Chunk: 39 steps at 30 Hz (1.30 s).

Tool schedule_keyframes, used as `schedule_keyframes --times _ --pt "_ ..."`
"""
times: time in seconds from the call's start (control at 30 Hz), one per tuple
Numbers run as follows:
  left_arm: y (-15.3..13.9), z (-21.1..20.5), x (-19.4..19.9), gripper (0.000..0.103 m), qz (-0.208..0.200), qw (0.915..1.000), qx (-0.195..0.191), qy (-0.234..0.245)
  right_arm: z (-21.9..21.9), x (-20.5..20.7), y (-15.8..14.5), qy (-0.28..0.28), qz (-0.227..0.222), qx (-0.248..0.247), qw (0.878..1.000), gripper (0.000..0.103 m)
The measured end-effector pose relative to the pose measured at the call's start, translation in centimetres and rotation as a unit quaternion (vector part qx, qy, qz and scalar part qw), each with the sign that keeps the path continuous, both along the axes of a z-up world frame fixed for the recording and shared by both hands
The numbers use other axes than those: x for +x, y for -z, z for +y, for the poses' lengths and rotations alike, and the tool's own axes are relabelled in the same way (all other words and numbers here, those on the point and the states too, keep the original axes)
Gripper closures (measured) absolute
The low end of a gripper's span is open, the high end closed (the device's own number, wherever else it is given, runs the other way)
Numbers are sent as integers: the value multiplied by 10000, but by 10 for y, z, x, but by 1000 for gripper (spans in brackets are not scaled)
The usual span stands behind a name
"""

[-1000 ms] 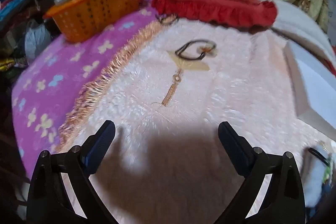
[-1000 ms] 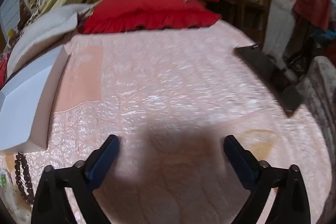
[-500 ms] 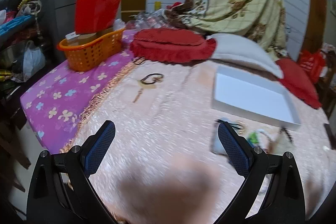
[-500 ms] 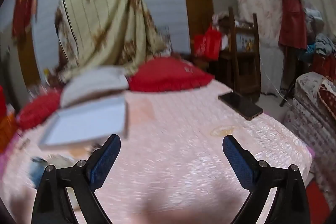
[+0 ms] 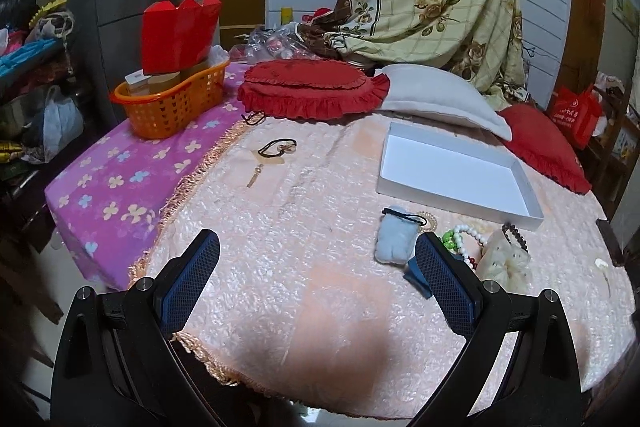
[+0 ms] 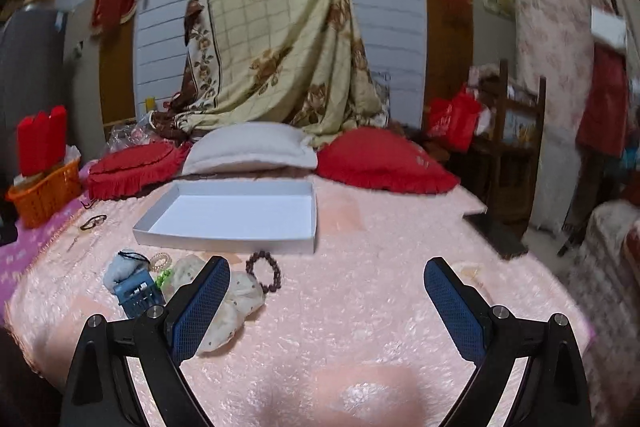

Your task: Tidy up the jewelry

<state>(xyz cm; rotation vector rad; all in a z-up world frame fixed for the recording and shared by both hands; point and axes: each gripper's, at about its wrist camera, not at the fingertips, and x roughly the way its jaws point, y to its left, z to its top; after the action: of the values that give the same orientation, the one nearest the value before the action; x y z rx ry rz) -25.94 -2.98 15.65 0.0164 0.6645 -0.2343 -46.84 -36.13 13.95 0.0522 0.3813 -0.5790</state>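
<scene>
An empty white tray [image 5: 460, 173] [image 6: 224, 239] lies on the pink bedspread. In front of it is a cluster: a light blue pouch [image 5: 394, 239] [image 6: 120, 269], a blue comb [image 6: 138, 295], white and green beads [image 5: 464, 233], a cream speckled pouch [image 5: 504, 259] [image 6: 236, 301] and a dark bead bracelet [image 6: 264, 271]. A dark cord loop [image 5: 278, 147] and a gold tassel earring [image 5: 256, 177] lie far left. My left gripper [image 5: 318, 279] and right gripper [image 6: 326, 307] are open, empty, and above the bed's near edge.
An orange basket [image 5: 172, 103] with red boxes stands on the purple sheet at the left. Red cushions [image 5: 312, 89] and a white pillow [image 6: 250, 147] line the back. A black phone [image 6: 494, 231] lies at the right edge. A wooden rack [image 6: 516, 147] stands right.
Both grippers have pulled back and up from close over the bedspread; the views now take in the whole bed, tray and jewelry cluster. Both jaws stayed open.
</scene>
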Motion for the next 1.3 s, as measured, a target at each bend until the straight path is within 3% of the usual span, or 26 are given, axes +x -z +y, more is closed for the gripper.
schedule_keyframes --times 0.13,0.17,0.23,0.27,0.3,0.33,0.47,0.53,0.67,1.0,1.3 --pt "1 -2 0 4 -9 10000 48 -10 18 -19 -13 258 -626 -524 9963 0" --pt "2 -5 -1 4 -15 9999 101 29 16 -15 -9 229 -578 -410 9972 0" --pt "3 -10 -3 4 -17 9997 207 112 3 6 8 -62 -1 301 9995 1" --pt "3 -12 -5 4 -15 9996 231 165 -2 14 18 -168 246 605 9977 4" --pt "2 -14 -8 4 -37 9994 248 234 -3 18 28 -205 393 802 9958 14" --pt "2 -15 -11 4 -59 9993 266 268 -1 20 35 -182 463 885 9948 15" --pt "6 -22 -22 4 29 9987 284 422 13 19 47 -81 332 715 9969 15" --pt "12 -29 -28 4 131 9979 295 566 16 24 55 -134 589 678 9959 15" --pt "20 -43 -42 4 134 9961 453 742 17 23 63 -402 572 1082 9917 15" --pt "30 -56 -48 4 170 9940 836 681 21 30 77 -478 904 1399 9849 15" --pt "40 -60 -43 4 402 9925 914 710 19 38 89 -554 1140 1744 9765 15"
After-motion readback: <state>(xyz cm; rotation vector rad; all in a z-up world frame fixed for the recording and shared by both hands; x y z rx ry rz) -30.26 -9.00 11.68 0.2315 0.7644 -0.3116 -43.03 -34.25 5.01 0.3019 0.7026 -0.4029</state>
